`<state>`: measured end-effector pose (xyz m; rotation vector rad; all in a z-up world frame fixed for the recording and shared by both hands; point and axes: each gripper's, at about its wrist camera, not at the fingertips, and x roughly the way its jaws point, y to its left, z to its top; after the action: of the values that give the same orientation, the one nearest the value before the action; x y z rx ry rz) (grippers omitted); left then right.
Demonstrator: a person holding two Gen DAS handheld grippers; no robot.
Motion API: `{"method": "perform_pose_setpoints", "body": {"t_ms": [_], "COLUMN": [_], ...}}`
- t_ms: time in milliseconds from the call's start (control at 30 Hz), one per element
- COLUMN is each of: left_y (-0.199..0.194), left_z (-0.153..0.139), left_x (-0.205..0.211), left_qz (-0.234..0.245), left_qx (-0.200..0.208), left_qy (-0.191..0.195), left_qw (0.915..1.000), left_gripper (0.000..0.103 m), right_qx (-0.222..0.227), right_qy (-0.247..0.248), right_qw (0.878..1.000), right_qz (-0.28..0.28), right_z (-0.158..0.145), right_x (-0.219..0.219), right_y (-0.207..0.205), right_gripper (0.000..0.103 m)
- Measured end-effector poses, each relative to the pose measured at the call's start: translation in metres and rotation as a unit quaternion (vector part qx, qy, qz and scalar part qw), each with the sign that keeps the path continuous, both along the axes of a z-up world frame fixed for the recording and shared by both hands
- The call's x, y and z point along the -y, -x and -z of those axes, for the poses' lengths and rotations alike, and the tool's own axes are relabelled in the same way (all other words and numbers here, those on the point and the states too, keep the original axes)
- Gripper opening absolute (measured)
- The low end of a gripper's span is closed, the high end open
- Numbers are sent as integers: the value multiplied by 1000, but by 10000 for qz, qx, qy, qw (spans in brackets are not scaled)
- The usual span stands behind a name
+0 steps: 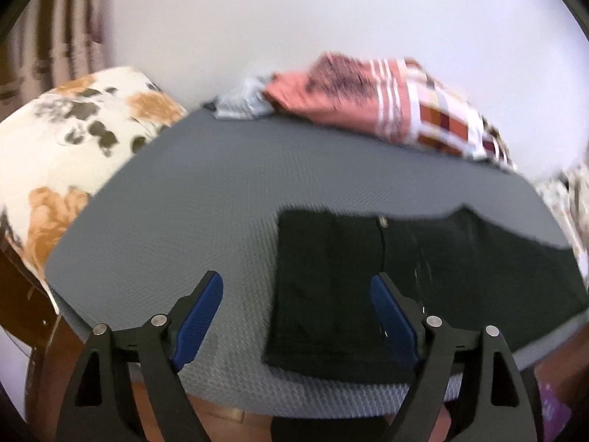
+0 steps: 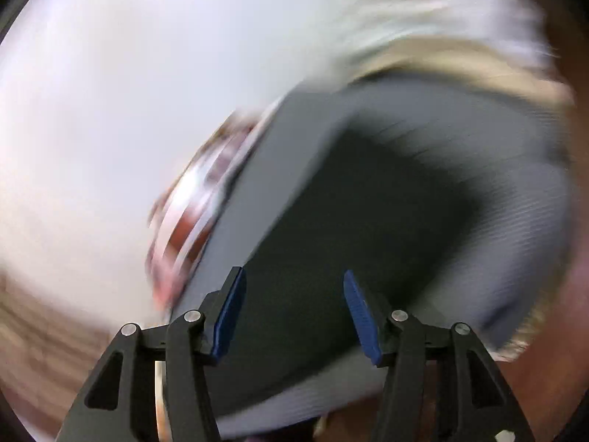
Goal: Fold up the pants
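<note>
Black pants (image 1: 386, 280) lie flat on a grey mat (image 1: 191, 199), waistband with a button at the far edge, in the right half of the left wrist view. My left gripper (image 1: 296, 287) is open and empty, hovering above the pants' near left corner. The right wrist view is heavily blurred by motion: the pants (image 2: 353, 221) show as a dark patch on the grey mat (image 2: 508, 169). My right gripper (image 2: 292, 283) is open and empty above them.
A pile of pink, striped and checked clothes (image 1: 386, 99) lies at the mat's far edge, with a pale blue cloth (image 1: 243, 99) beside it. A floral cushion (image 1: 66, 140) sits left of the mat. A white wall stands behind.
</note>
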<state>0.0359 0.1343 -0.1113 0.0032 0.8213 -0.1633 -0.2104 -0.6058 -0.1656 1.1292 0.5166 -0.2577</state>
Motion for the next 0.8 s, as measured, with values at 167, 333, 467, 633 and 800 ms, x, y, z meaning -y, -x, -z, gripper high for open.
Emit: {"method": "perform_pose_setpoints", "body": {"t_ms": [167,333,467,633,800], "left_y": [-4,2,7,9,9], "left_z": [9,6,6,8,9], "left_x": [4,4,14,29,28], "left_qz": [-84,-263,-130,163,214], "left_qx": [-206,-229,-207,-163,-201], "left_qy": [84,311,224,52,113], "left_qw": [9997,9989,9995,9997,9995], "left_gripper": [83,83,83,83,83], "right_qx": [184,320,174,598,425], "right_qy": [-415,-687,-652,-1127,-663], "right_qw": [9976,9963,9973,9917,9969], "right_qz": [530,410,298,177,48], "right_z": [16,36,48,66,57], "right_x": [55,57,54,43,33], "right_y": [45,39,26,16,-4], "right_gripper": [54,54,54,58,58]}}
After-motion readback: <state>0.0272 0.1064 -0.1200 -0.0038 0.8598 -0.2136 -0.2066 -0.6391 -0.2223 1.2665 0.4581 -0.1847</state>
